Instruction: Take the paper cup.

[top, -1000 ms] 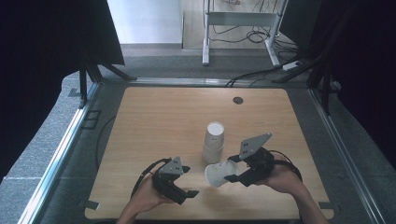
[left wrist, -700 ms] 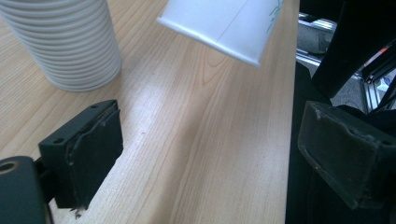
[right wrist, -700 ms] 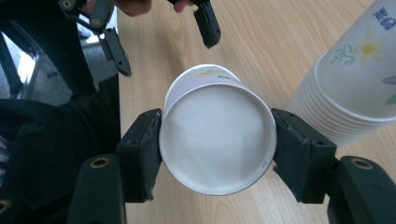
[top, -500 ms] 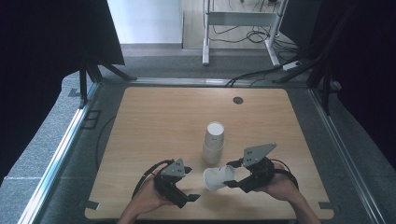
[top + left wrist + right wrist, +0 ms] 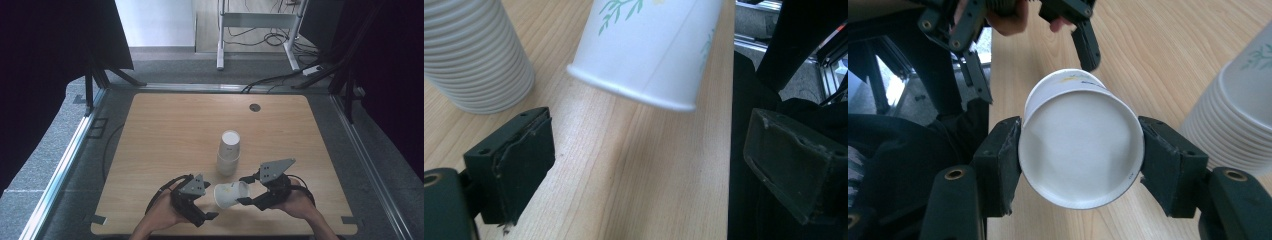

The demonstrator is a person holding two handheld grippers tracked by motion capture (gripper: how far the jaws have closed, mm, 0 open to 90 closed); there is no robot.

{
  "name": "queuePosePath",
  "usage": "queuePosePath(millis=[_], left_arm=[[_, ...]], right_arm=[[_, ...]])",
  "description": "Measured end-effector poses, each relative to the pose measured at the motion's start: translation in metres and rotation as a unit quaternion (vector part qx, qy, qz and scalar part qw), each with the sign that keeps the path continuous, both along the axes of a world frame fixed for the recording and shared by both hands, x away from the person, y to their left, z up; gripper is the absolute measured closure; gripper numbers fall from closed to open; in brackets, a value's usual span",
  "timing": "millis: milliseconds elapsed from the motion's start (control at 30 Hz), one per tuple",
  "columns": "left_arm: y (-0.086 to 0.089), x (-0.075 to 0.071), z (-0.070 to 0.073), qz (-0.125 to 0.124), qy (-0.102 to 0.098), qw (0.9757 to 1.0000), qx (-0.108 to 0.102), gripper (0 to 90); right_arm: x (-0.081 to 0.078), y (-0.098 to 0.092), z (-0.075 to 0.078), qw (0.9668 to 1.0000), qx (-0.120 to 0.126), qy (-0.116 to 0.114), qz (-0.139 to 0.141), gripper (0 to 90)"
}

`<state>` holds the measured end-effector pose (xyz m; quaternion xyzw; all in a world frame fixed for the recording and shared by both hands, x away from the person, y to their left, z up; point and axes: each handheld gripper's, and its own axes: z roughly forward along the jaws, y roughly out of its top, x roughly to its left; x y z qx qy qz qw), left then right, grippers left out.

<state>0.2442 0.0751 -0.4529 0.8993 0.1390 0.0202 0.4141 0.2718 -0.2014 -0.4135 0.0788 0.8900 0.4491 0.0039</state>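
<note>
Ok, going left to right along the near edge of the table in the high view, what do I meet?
Left gripper, jaws open → single paper cup, lying sideways → right gripper, jaws shut on that cup's base.

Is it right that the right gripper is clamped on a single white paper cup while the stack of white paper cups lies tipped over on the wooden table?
Not quite. The stack of white paper cups stands upright, upside down, on the wooden table, as the high view shows. The right gripper is indeed clamped on the single white paper cup.
</note>
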Motion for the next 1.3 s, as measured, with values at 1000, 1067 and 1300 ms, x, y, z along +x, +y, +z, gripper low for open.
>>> queuePosePath(millis=[1000, 1067, 1300], left_arm=[[-0.008, 0.0, -0.004, -0.016, -0.02, 0.9997, 0.002, 16.9], [-0.007, 0.0, -0.004, -0.006, -0.018, 0.9998, -0.003, 22.1], [-0.006, 0.0, -0.002, -0.012, -0.024, 0.9996, 0.006, 28.0]], right_arm=[[-0.001, 0.005, -0.01, 0.9983, 0.048, 0.018, 0.025, 37.3], [-0.001, 0.005, -0.01, 0.9984, 0.047, 0.02, 0.026, 37.3], [0.001, 0.004, -0.011, 0.9985, 0.043, 0.023, 0.024, 37.5]])
